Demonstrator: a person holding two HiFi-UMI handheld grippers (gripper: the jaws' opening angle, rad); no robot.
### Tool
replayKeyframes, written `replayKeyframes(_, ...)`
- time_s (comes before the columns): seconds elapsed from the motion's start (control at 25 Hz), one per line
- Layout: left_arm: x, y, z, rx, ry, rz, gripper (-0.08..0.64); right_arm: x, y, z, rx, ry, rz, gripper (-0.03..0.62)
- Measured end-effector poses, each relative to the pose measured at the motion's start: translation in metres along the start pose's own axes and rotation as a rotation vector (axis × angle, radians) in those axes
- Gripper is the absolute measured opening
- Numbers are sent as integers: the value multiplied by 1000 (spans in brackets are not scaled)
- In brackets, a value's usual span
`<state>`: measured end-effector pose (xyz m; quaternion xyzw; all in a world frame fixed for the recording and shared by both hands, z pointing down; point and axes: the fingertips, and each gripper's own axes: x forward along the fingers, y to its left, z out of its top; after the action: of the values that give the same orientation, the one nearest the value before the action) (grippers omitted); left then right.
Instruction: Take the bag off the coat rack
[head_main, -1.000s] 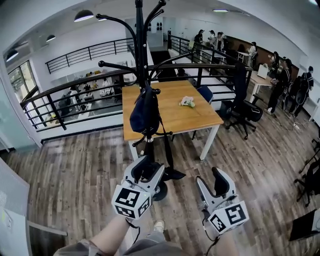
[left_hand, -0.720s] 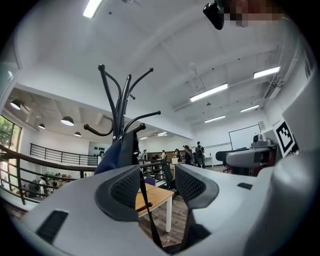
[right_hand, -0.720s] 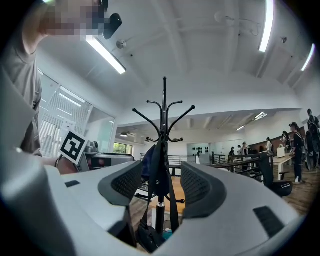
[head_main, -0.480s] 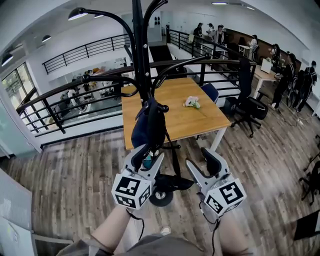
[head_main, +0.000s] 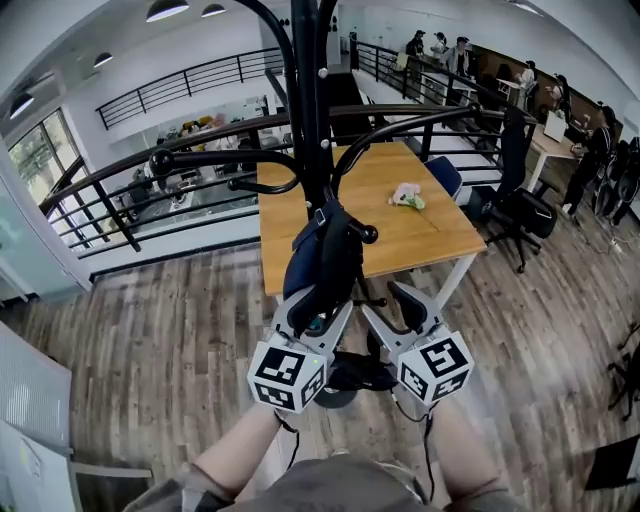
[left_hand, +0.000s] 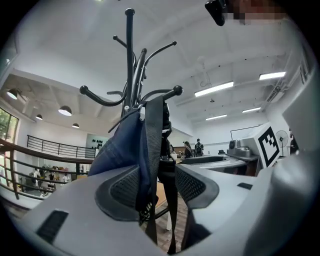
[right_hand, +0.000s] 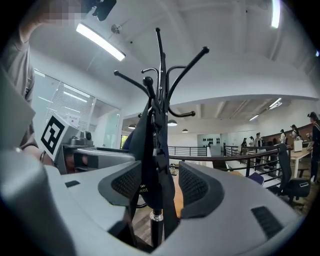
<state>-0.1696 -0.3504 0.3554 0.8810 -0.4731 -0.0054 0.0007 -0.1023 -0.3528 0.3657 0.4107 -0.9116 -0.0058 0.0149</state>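
A dark blue bag (head_main: 322, 262) hangs by its strap from a hook of the black coat rack (head_main: 308, 120). My left gripper (head_main: 320, 318) reaches level at the bag's lower end. Its jaws have just closed a little. In the left gripper view the bag (left_hand: 125, 145) and its black strap hang between the jaws of the left gripper (left_hand: 155, 187); the fabric lies against the left pad, and the other pad stands apart. My right gripper (head_main: 395, 310) is open beside the bag's right side. In the right gripper view, the bag (right_hand: 150, 145) and rack pole (right_hand: 161, 65) show beyond the right gripper (right_hand: 160, 185).
A wooden table (head_main: 440, 235) stands just behind the rack, with a small pink and green thing (head_main: 405, 196) on it. A black railing (head_main: 200, 160) runs behind. Office chairs (head_main: 520, 210) and several people (head_main: 440, 45) are at the back right. The rack's round base (head_main: 345, 385) sits on the plank floor.
Both grippers have moved forward to the rack and closer together. The bag's lower end now sits between the left jaws; the right gripper has come up beside the bag.
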Motion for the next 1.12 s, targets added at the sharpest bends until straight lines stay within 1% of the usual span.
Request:
replayKeyframes(0.08,1,4,-3,-2,-2,17,221,14,0,-8,16,9,22,243)
replayKeyframes(0.2,2,10,-4,-12,-14,54,158,27,0,-10,32,-15,58,237)
replayKeyframes(0.24,2,11,-4,-12,-15,66,125,30,0,-8,32,-27,74,219)
replayKeyframes(0.28,2,11,-3,-11,-13,77,100,32,2,-7,27,-35,89,183)
replayKeyframes(0.36,0,8,-2,8,3,91,95,32,4,-4,13,-41,120,113)
replayKeyframes(0.48,-3,0,-1,70,35,103,62,25,4,-3,34,-60,154,57)
replayKeyframes(0.56,-6,-1,1,70,43,109,48,21,2,2,43,-82,164,55)
replayKeyframes(0.64,-11,-1,5,43,44,118,33,17,0,12,38,-102,173,52)
replayKeyframes(0.84,-26,-9,15,31,48,135,26,-2,-4,43,34,-161,204,51)
replayKeyframes(0.96,-31,-11,31,1,12,143,25,-15,-8,61,53,-196,210,51)
replayKeyframes(1.12,-37,-23,59,-6,-29,124,25,-37,-18,93,76,-254,203,49)
